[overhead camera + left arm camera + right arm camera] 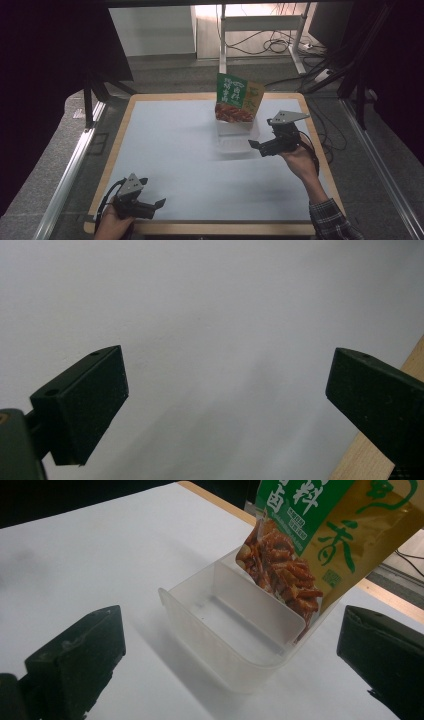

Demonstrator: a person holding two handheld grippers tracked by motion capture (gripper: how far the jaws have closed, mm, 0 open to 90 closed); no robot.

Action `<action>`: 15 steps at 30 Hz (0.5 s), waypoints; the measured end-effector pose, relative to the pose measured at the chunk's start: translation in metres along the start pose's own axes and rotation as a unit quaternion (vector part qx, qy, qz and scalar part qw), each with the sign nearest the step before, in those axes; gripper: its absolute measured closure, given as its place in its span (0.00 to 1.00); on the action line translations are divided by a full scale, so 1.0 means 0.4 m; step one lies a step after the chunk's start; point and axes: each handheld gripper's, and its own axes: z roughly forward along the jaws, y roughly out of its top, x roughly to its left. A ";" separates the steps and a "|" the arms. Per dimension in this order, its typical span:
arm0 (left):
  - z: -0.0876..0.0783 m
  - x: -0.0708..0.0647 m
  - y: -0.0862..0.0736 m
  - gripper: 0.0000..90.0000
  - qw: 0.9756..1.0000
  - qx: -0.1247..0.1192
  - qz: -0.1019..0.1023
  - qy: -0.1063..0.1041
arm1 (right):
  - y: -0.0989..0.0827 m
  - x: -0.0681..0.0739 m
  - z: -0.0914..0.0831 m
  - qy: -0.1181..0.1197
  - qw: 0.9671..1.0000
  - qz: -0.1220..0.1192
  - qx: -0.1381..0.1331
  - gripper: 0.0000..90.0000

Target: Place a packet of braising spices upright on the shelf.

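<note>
— What sits nearest the person?

— The left gripper (150, 205), low at the table's near left corner, its jaws spread wide over the bare pale-blue table (175, 150) with the light wooden rim — nothing between them.

— And farther out?

— The right gripper (257, 146), held above the right side, its jaws also wide apart and holding nothing, pointing at the clear rectangular plastic bin (235, 630) just beside them. The bin lies past mid-table.

— Anything in it?

— A green-and-yellow snack bag printed with reddish-brown sticks (305, 545) stands upright in the bin's far compartment, leaning on the divider; the near compartment holds nothing.
</note>
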 end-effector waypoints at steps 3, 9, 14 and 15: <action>0.000 0.000 0.000 0.04 1.000 0.000 0.000 0.000 | -0.004 0.003 -0.005 0.000 1.000 0.002 0.001 0.00; 0.000 0.000 0.000 0.04 1.000 0.000 0.000 0.000 | -0.016 0.012 -0.014 0.000 1.000 0.002 0.004 0.00; 0.000 0.000 0.000 0.04 1.000 -0.001 0.002 -0.001 | -0.032 0.019 -0.024 -0.004 1.000 0.005 0.011 0.00; 0.000 0.000 0.000 0.04 1.000 0.000 0.002 -0.001 | -0.037 0.021 -0.026 -0.004 1.000 0.007 0.012 0.00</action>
